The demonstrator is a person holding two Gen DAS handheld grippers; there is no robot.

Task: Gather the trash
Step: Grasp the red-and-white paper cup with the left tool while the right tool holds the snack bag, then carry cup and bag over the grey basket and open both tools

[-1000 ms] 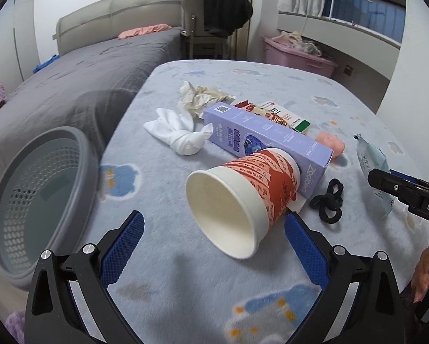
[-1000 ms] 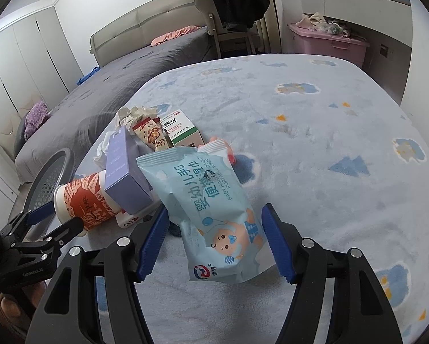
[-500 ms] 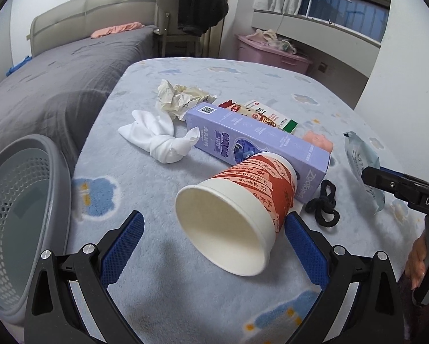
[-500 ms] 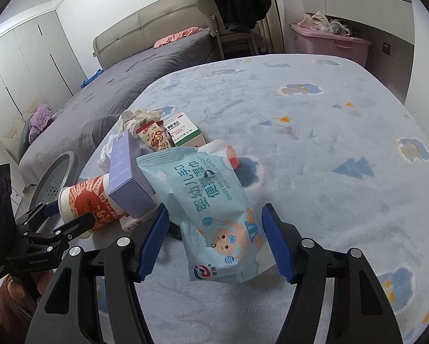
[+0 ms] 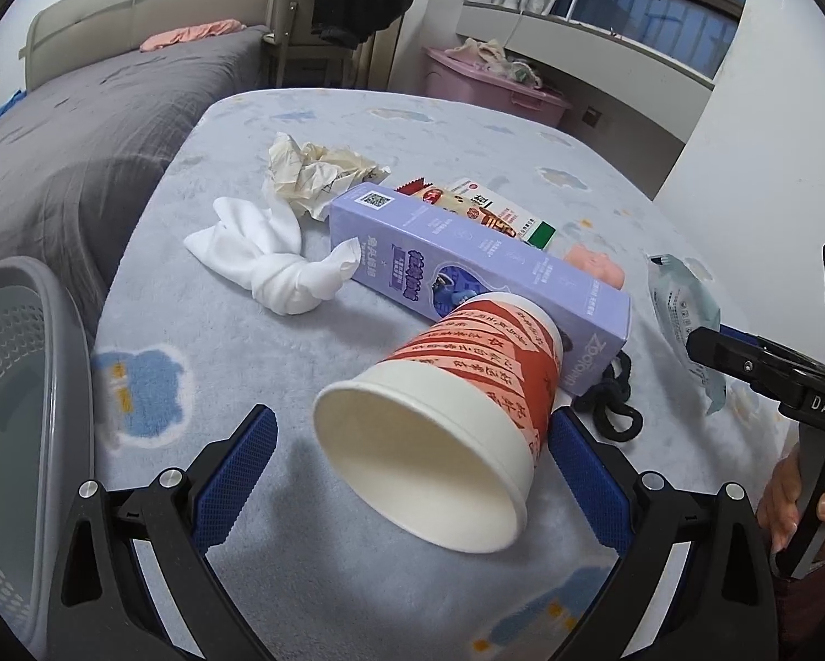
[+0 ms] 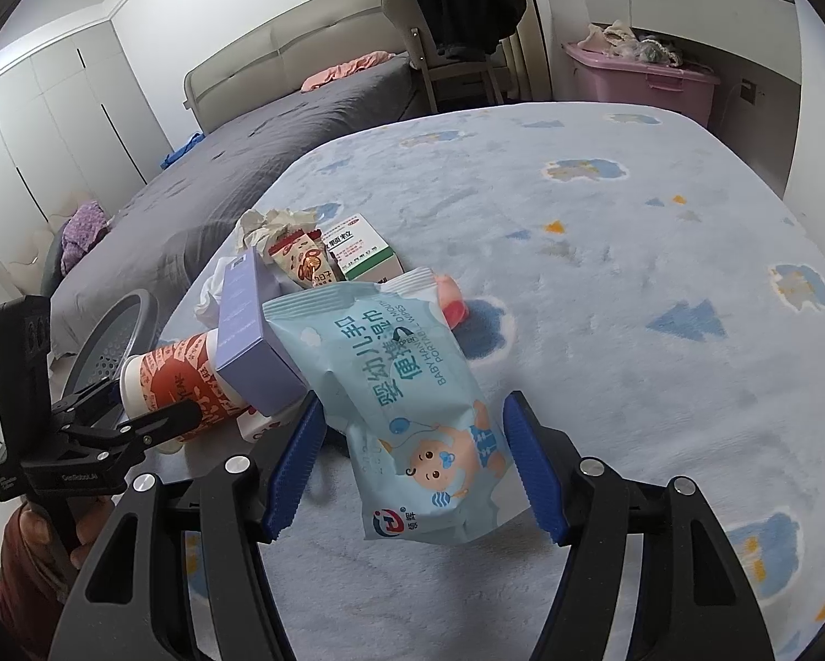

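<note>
- The left gripper [image 5: 412, 473] was seen spread wide, its blue pads on either side of the paper cup [image 5: 451, 413] with a gap on each side; nothing was gripped.
- The paper cup was found lying on its side on the blue blanket [image 5: 330, 115], its open mouth turned toward the left gripper and its base against the purple carton [image 5: 467, 270].
- Beyond the carton, a knotted white cloth [image 5: 275, 264], crumpled paper [image 5: 313, 171], a snack wrapper [image 5: 434, 195] and a medicine box [image 5: 500, 215] were seen.
- A black hair tie [image 5: 613, 402] lay just right of the cup.
- A grey mesh basket [image 5: 32, 418] was seen to the left of the left gripper, off the blanket's edge.
- The right gripper [image 6: 412, 473] was likewise held well open, with the baby wipes pack [image 6: 407, 407] between its fingers; whether the pads touched the pack could not be told, and no grip was evident.
- A pink object [image 6: 451, 303] lay just past the pack.
</note>
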